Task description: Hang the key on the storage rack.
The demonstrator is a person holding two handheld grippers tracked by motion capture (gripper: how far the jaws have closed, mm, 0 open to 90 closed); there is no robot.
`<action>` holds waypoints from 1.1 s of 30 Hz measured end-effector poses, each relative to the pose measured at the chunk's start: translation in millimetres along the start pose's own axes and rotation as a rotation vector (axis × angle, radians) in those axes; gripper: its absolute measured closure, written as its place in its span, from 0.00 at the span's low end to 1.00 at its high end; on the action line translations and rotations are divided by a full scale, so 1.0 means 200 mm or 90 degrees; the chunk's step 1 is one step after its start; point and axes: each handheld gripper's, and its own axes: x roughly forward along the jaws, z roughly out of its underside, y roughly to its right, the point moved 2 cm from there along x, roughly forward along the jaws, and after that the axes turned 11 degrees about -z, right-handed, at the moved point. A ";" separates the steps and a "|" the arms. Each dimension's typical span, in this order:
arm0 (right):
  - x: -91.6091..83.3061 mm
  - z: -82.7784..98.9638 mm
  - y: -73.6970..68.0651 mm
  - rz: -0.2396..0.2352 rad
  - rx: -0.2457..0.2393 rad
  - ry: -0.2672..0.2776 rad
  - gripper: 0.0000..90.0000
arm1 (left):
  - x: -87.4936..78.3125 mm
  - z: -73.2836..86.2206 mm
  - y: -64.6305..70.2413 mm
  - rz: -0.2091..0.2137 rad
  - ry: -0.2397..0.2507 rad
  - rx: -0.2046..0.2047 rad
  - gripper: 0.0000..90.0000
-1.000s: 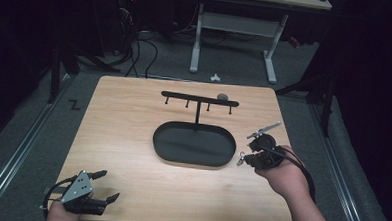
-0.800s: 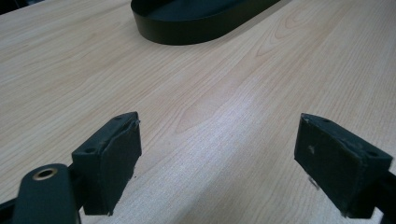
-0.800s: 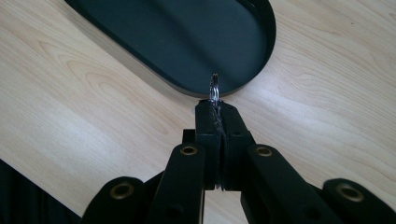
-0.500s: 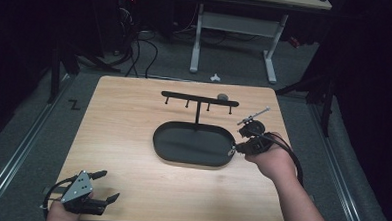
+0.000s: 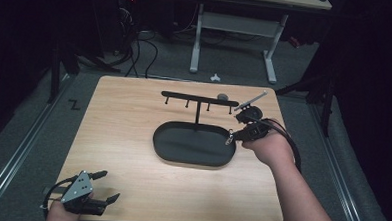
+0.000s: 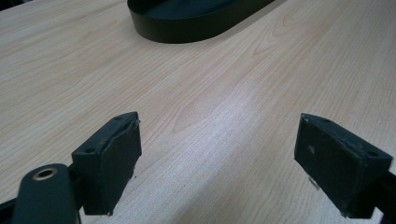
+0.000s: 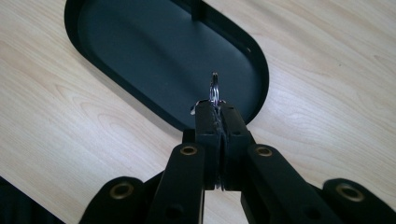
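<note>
My right gripper (image 5: 233, 137) is shut on a small metal key ring (image 7: 214, 90), whose loop sticks out past the tips. In the right gripper view the gripper (image 7: 215, 111) hovers over the right end of a black oval tray (image 7: 154, 51). The tray (image 5: 192, 143) lies mid-table, and a black T-shaped hook rack (image 5: 199, 98) rises from its far edge. My left gripper (image 5: 109, 186) rests open at the table's front left corner. In the left gripper view its pads (image 6: 112, 154) stand wide apart over bare wood, with the tray (image 6: 196, 18) far ahead.
A small grey round object (image 5: 223, 97) sits on the table behind the rack. Beyond the table's far edge stand a desk frame (image 5: 235, 24), floor cables (image 5: 136, 48) and a small white item (image 5: 215, 77) on the carpet.
My right gripper has moved left and forward from the table's right side to the tray's right end, still holding the ring. The left gripper has not moved.
</note>
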 end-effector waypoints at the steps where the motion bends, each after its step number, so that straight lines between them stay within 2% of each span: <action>1: -0.01 -0.01 0.00 0.000 0.006 0.001 0.98 | 0.00 0.00 0.00 -0.001 0.002 -0.001 0.17; 15: -0.08 -0.13 0.00 0.006 0.016 0.019 0.98 | 0.00 0.00 0.00 0.003 -0.002 0.002 0.17; 25: -0.06 -0.22 0.01 0.007 0.014 0.020 0.98 | 0.00 0.00 0.00 0.003 -0.002 -0.002 0.17; 33: -0.04 -0.26 0.06 0.005 0.036 0.012 0.98 | 0.00 0.01 0.00 0.003 -0.003 -0.004 0.17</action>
